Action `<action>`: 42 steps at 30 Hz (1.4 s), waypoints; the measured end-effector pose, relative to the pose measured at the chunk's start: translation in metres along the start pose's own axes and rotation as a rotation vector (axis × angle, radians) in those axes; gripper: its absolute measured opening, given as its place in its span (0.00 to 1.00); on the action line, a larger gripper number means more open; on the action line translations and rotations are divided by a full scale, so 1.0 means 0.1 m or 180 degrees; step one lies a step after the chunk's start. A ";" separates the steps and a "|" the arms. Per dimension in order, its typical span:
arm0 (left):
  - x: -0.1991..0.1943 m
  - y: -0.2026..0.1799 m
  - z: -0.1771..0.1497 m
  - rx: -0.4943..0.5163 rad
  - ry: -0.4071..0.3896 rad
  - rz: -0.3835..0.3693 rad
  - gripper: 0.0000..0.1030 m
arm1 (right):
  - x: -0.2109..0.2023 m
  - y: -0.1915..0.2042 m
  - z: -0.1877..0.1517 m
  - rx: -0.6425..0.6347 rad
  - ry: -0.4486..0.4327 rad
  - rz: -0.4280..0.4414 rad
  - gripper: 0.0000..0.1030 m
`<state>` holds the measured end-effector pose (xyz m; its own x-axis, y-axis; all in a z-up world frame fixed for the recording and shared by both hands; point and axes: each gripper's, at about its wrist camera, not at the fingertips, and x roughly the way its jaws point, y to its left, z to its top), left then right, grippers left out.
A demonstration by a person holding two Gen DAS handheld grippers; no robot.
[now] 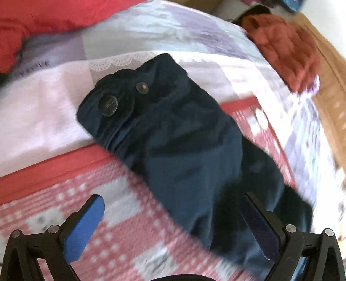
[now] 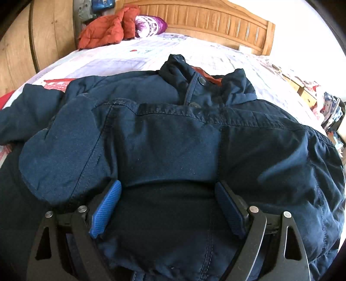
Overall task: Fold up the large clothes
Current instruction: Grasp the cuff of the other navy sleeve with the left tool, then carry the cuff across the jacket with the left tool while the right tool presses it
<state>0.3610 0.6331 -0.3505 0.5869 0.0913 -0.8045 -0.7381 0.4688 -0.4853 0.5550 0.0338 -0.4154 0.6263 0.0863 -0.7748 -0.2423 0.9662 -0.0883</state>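
A large navy blue jacket [image 2: 173,138] lies spread on the bed, its collar [image 2: 201,80] with snap buttons and orange lining pointing to the headboard. My right gripper [image 2: 168,190] is open, low over the jacket's body, its blue pads on either side of a fold of cloth. In the left wrist view a navy sleeve [image 1: 173,138] with a buttoned cuff [image 1: 108,103] lies across the bedcover. My left gripper [image 1: 173,207] is open, just above the sleeve's near end; this view is blurred.
The bed has a lilac patchwork cover [image 2: 112,56] and a red checked blanket [image 1: 64,194]. An orange quilted garment [image 2: 103,32] and a purple pillow [image 2: 151,26] lie by the wooden headboard [image 2: 216,19]. A red cloth [image 1: 32,23] lies at the far left.
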 end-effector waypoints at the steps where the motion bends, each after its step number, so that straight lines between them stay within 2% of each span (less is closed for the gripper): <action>1: 0.06 -0.01 0.06 -0.0049 0.0008 -0.0022 1.00 | 0.00 0.00 0.00 0.0003 -0.0003 0.0002 0.88; 4: 0.24 -0.09 0.19 -0.0115 0.0053 -0.0158 1.00 | 0.00 -0.01 -0.01 0.0015 -0.0006 0.0024 0.88; 9: 0.57 -0.20 0.30 -0.0199 0.0308 -0.0097 0.99 | 0.01 -0.02 -0.02 0.0028 -0.0027 0.0052 0.89; 11: 0.63 -0.22 0.30 -0.0200 0.0290 -0.0095 0.98 | 0.01 -0.02 -0.02 0.0032 -0.0031 0.0060 0.89; 12: 0.61 -0.22 0.30 -0.0196 0.0259 -0.0131 0.92 | 0.02 -0.02 -0.02 0.0035 -0.0031 0.0066 0.89; 14: 0.55 -0.19 0.32 -0.0212 0.0137 -0.0160 0.57 | 0.02 -0.03 -0.02 0.0040 -0.0032 0.0076 0.89; 15: 0.50 -0.15 0.32 -0.0241 0.0100 -0.0238 0.26 | 0.02 -0.03 -0.02 0.0043 -0.0035 0.0082 0.89; 17: 0.42 -0.15 0.33 -0.0173 0.0032 -0.0347 0.20 | 0.03 -0.03 -0.02 0.0047 -0.0041 0.0087 0.89; 19: 0.34 -0.25 0.35 0.0018 -0.0023 -0.0298 0.13 | 0.03 -0.03 -0.02 0.0049 -0.0045 0.0091 0.89; 24: -0.03 -0.41 0.38 0.0115 -0.0276 -0.0520 0.10 | 0.03 -0.03 -0.02 0.0048 -0.0041 0.0088 0.89; 29: -0.52 -0.84 0.35 0.0737 -0.0489 -0.0616 0.09 | 0.03 -0.03 -0.02 0.0046 -0.0041 0.0084 0.89; 32: -0.90 -1.25 0.27 0.1149 -0.0626 -0.0768 0.09 | 0.03 -0.03 -0.02 0.0040 -0.0034 0.0078 0.89; 36: -1.33 -1.90 0.07 0.1618 -0.0675 -0.1032 0.08 | 0.03 -0.01 -0.01 0.0011 -0.0006 0.0045 0.89; 42: -1.81 -2.95 -0.42 0.2312 -0.0589 -0.1521 0.06 | 0.05 0.00 0.08 -0.0038 0.0159 0.0026 0.89</action>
<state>0.4587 0.4409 -0.0764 0.8690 -0.1457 -0.4729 -0.0440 0.9291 -0.3671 0.5641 0.0367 -0.4137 0.5865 0.0817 -0.8058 -0.2563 0.9625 -0.0889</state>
